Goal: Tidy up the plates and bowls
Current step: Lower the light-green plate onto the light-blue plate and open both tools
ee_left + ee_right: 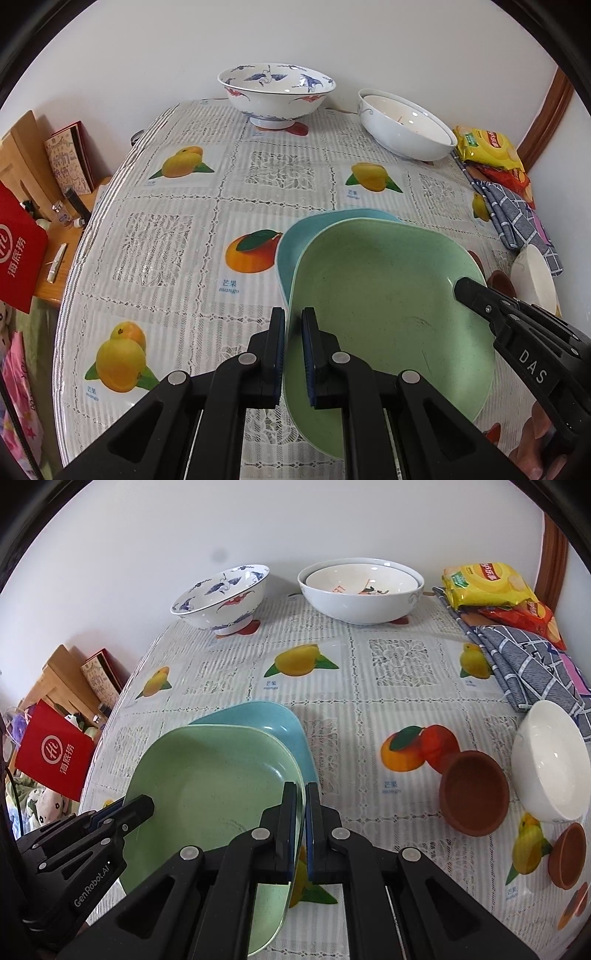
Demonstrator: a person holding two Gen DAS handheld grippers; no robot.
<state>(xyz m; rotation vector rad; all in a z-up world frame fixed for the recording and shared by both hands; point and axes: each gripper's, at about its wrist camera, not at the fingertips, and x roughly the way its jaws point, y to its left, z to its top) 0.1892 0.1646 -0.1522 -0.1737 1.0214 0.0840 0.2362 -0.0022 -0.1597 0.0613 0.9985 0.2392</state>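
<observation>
Green plate (384, 295): held at two opposite rims, low centre of the left view; nothing is seen in it.
Left gripper (293, 325): jaws narrow, clamped on the green plate's left rim.
Right gripper (301, 801): jaws narrow, clamped on the plate's right rim; it is seen also at lower right of the left view.
Blue plate (273, 723): partly covered by the green plate, its far edge showing beyond it; whether the two touch cannot be told.
Crane bowl (275, 92): set upright at upper centre, by the wall; nothing is seen in it.
White bowl (404, 127): at upper right, a smaller bowl (360, 581) nested inside.
Small white bowl (550, 760): at right edge, tilted.
Brown cups (474, 794): two, at lower right, lying on their sides just beside the small white bowl.
Cloth (528, 664): checked, at right edge.
Snack bags (487, 583): at upper right, behind the cloth.
Tablecloth (166, 240): lace with mango prints.
</observation>
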